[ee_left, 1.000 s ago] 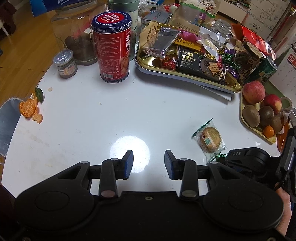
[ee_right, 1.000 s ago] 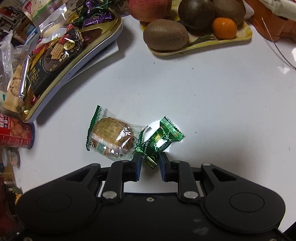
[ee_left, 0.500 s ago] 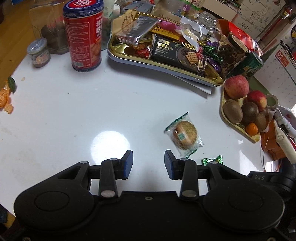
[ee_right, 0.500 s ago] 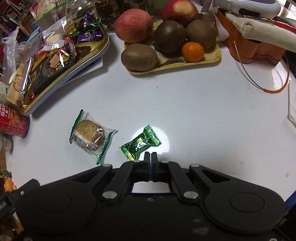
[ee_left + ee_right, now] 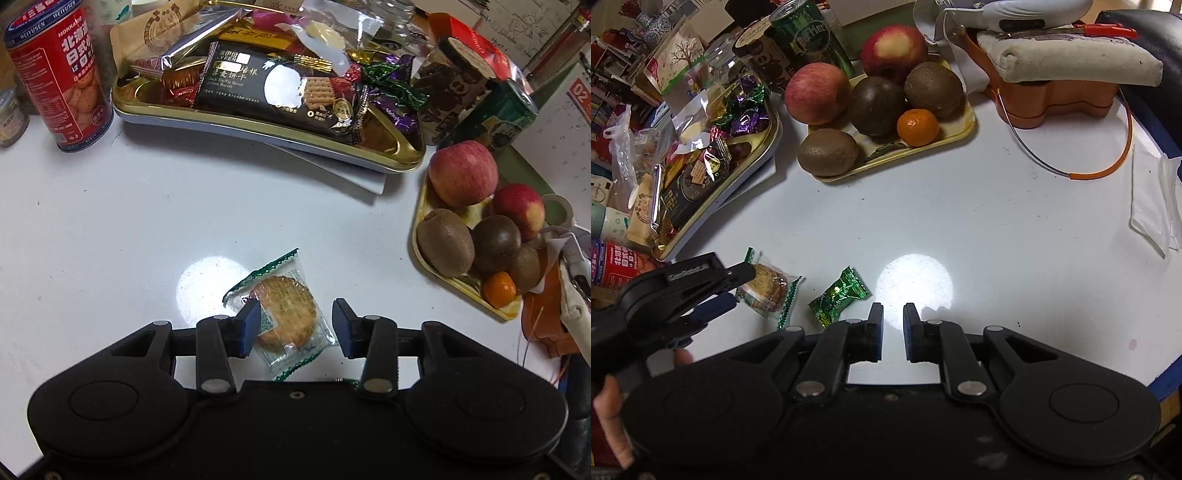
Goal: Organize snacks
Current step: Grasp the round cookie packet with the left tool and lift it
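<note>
A round biscuit in a clear, green-edged wrapper [image 5: 288,314] lies on the white table. My left gripper [image 5: 294,328] straddles it, one finger on each side. Its jaws are opening and the pads do not press on the wrapper. In the right wrist view the same biscuit [image 5: 764,286] sits under the left gripper's fingers [image 5: 714,308]. A green foil candy [image 5: 840,295] lies loose on the table, just left of my right gripper [image 5: 892,325]. That gripper's jaws are opening a little, with nothing between them. The gold snack tray [image 5: 258,123] is piled with packets at the back.
A yellow tray [image 5: 960,129] holds apples, kiwis and a mandarin at the back right. A red biscuit can [image 5: 59,77] stands at the left, and a green drink can [image 5: 809,37] behind the fruit. An orange container [image 5: 1052,96] and a white napkin [image 5: 1152,199] are at the right.
My left gripper moved right and down onto the biscuit and widened. My right gripper let go of the green candy, rose and drew back, shut fully, then parted slightly.
</note>
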A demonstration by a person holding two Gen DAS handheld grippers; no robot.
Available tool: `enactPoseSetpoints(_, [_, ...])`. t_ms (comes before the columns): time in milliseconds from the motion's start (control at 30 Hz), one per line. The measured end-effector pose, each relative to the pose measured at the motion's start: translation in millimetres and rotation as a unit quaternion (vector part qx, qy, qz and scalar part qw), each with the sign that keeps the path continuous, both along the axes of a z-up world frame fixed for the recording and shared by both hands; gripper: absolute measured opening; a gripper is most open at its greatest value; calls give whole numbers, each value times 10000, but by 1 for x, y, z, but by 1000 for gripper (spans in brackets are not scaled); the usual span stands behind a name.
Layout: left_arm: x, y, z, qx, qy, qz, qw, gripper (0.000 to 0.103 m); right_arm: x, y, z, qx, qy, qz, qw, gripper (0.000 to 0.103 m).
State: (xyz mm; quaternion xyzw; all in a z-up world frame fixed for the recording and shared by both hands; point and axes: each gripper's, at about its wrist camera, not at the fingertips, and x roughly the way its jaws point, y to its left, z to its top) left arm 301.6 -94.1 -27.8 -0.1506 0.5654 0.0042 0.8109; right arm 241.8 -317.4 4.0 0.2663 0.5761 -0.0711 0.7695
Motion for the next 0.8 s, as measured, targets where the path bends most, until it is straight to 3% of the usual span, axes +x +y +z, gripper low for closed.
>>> enactPoseSetpoints(100, [4, -3, -7, 43, 4, 76, 10000, 54, 1, 0, 5, 103, -56, 34, 9999, 15])
enactPoseSetpoints(467, [2, -18, -8, 974, -70, -109, 9952, 56, 2, 3, 6, 113, -68, 80, 9999, 15])
enactPoseSetpoints(567, [2, -16, -12, 1047, -90, -105, 9944, 61, 2, 6, 5, 97, -37, 90, 9999, 15])
enactPoseSetpoints(800, [12, -23, -22, 1090, 126, -124, 9939, 61, 3, 17, 2, 73, 9, 226, 9997, 15])
